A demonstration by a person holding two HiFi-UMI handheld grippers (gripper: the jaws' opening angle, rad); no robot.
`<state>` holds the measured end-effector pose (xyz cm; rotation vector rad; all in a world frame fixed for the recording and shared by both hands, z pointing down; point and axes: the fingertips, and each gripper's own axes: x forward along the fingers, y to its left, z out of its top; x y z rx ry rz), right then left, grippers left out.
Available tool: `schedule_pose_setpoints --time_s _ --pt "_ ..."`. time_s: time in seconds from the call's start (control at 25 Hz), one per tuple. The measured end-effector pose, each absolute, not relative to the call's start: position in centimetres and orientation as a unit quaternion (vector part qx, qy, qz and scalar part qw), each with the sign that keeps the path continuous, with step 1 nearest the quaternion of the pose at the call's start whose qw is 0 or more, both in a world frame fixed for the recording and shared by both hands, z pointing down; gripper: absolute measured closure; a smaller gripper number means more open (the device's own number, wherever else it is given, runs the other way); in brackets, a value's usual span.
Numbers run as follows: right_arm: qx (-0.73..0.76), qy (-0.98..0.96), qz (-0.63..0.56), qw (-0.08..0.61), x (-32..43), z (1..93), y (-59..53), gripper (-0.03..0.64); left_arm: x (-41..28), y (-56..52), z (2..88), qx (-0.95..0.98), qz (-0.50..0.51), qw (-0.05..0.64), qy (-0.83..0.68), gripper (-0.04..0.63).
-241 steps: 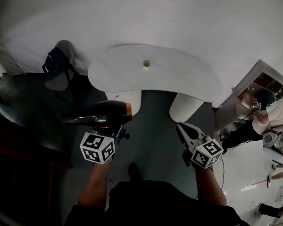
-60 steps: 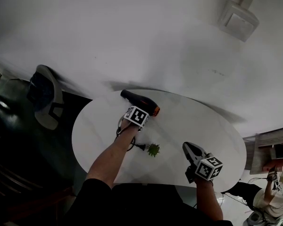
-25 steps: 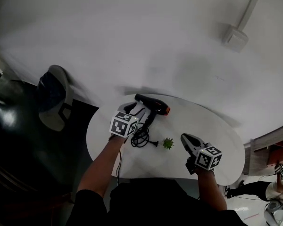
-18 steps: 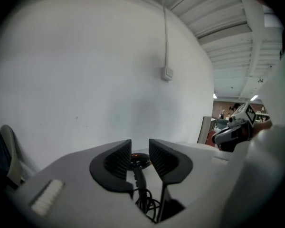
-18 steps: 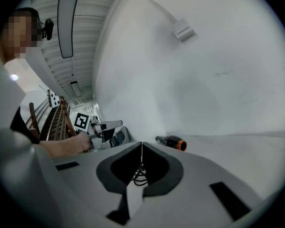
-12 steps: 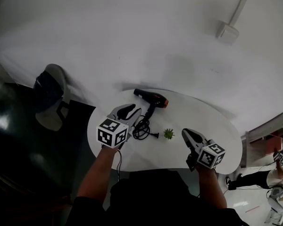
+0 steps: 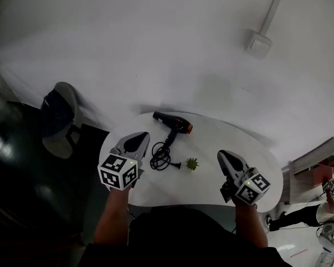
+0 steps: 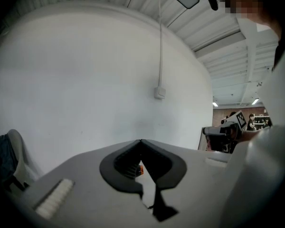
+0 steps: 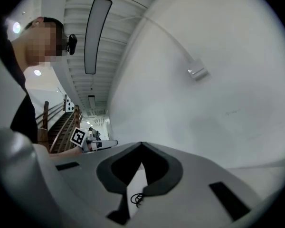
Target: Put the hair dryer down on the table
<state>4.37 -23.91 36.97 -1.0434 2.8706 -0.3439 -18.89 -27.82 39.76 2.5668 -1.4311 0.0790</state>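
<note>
The black hair dryer [image 7: 172, 122] with an orange ring lies on the white table [image 7: 222, 138], near its far edge. Its cord [image 7: 161, 160] is coiled in front of it. My left gripper [image 7: 137, 136] hovers over the table's near left, apart from the dryer. Its jaws have just been closing with nothing between them, and they now meet at the tips [image 8: 141, 140]. A bit of the dryer's orange [image 8: 139, 169] shows behind them. My right gripper [image 7: 224, 153] hangs over the near right side, shut [image 9: 141, 143] and empty.
A small green plant [image 7: 191, 163] stands on the table between the two grippers, next to the cord's plug. A chair [image 7: 61, 118] with dark clothing sits to the left of the table. A white wall rises behind, and shelving [image 7: 317, 160] stands at the right.
My left gripper has drawn back from the hair dryer toward the near left edge, and its jaws have gone from open to shut. The dryer stays on the table.
</note>
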Motion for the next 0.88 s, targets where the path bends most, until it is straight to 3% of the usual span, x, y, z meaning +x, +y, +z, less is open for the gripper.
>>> schedule_pose_setpoints --time_s 0.88 --pt "-0.310 0.943 -0.116 0.041 7.1 36.9 -25.0 0.604 -15.3 -29.0 39.0 0.851 0.043 0.102 -0.513 0.583"
